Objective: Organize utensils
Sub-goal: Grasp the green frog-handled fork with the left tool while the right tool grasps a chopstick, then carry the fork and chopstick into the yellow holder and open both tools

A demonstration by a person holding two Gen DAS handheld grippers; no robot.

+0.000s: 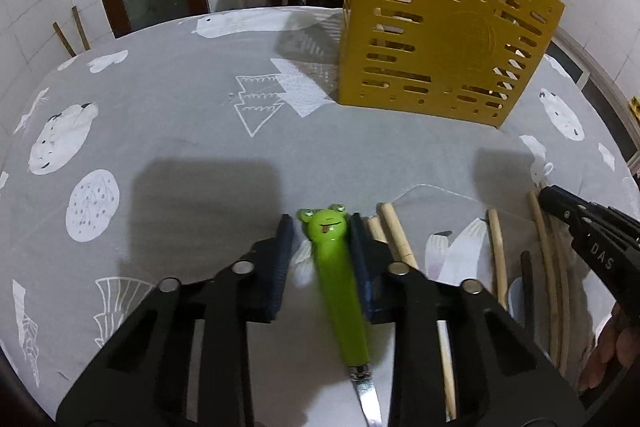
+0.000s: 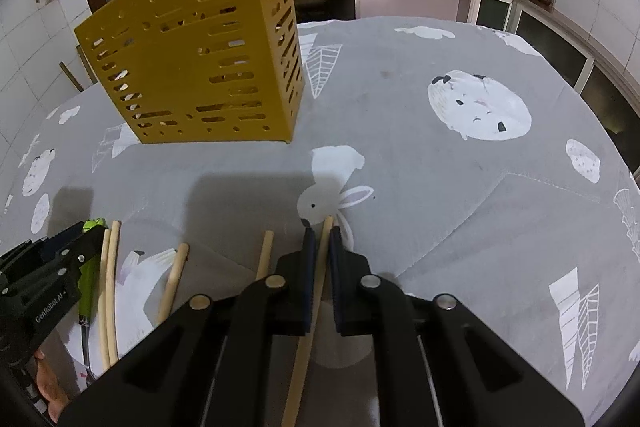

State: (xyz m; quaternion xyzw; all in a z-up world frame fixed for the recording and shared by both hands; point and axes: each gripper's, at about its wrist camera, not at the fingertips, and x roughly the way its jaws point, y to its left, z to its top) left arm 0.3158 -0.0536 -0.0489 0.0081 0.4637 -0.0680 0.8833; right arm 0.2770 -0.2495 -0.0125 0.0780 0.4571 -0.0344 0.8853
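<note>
Already my left gripper (image 1: 320, 223) pinches the frog-handled utensil (image 1: 340, 283) lengthwise, right gripper (image 2: 321, 231) clamps a chopstick (image 2: 316, 291), holder (image 1: 444, 27) ahead.

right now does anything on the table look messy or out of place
Yes. The chopsticks lie loose at different angles on the tablecloth, beside a frog-handled utensil, instead of standing in the yellow holder. Nothing looks spilled or broken.
</note>
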